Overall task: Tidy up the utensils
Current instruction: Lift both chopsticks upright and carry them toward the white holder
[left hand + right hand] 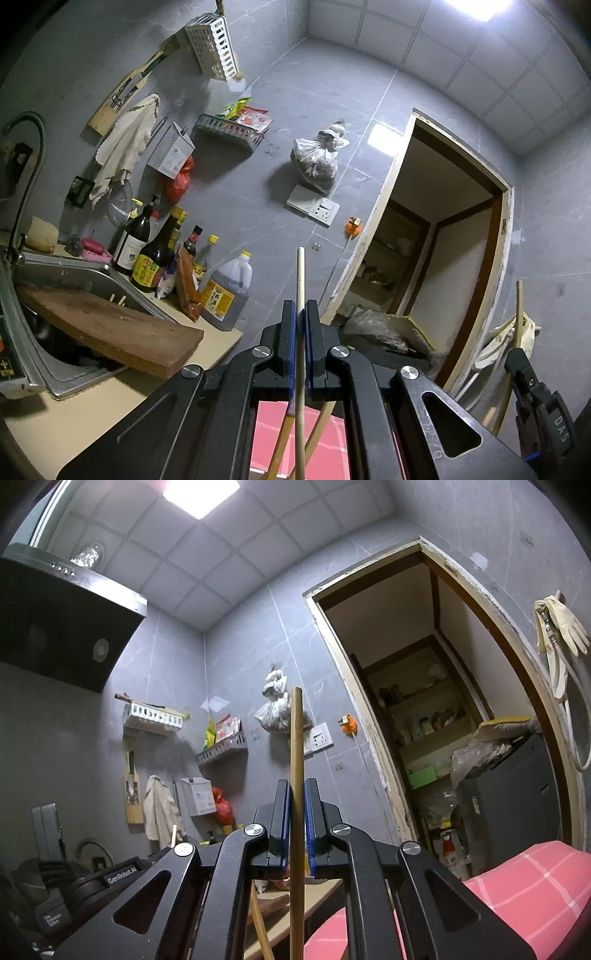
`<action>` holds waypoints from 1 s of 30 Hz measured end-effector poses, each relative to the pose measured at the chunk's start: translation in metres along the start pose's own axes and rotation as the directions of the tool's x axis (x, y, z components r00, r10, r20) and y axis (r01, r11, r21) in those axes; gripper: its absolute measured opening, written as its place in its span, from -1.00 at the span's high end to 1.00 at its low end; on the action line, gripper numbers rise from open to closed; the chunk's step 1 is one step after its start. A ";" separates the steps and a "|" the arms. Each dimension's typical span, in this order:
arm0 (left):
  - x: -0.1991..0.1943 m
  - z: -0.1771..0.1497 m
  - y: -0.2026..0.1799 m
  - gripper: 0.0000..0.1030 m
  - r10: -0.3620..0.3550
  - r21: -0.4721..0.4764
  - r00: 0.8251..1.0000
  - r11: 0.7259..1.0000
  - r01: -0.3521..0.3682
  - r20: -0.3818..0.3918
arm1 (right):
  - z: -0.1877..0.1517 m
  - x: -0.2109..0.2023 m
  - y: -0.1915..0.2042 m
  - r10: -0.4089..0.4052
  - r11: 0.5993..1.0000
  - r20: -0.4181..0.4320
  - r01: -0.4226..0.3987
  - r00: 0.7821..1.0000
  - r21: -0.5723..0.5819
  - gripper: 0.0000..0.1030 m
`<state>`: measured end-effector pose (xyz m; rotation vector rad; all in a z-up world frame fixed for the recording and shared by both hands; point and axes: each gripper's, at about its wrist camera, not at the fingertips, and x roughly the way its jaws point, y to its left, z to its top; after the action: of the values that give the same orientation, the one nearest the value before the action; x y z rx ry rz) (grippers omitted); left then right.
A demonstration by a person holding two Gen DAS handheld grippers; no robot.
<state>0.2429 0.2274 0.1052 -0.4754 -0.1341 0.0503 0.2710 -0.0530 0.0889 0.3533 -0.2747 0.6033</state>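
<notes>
My left gripper (300, 308) is shut on a thin pale chopstick (300, 273) that sticks up past the fingertips toward the grey wall. More wooden sticks (280, 446) hang below it over pink checked cloth (325, 439). In the right wrist view, my right gripper (296, 788) is shut on a thicker brown wooden chopstick (296, 738), also standing upright. At the far right of the left view, the right gripper (532, 391) shows with its stick (519, 306). A white slotted utensil holder (214, 46) hangs high on the wall.
A steel sink (74, 280) holds a tilted wooden cutting board (110, 328) at left. Several sauce bottles (155, 254) and an oil jug (227, 288) crowd the counter (92, 410). A grey wall basket (229, 131), hanging bag (317, 158) and open doorway (443, 240) lie ahead.
</notes>
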 end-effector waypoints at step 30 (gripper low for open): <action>-0.005 -0.051 -0.012 0.94 0.016 0.116 0.990 0.993 0.000 -0.140 | -0.025 0.007 0.007 -0.024 0.999 -0.178 0.018 0.984 -0.033 0.88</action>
<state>0.2449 0.1932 0.0655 -0.3618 0.0098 0.0318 0.2759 -0.0340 0.0708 0.2697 -0.1085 0.6049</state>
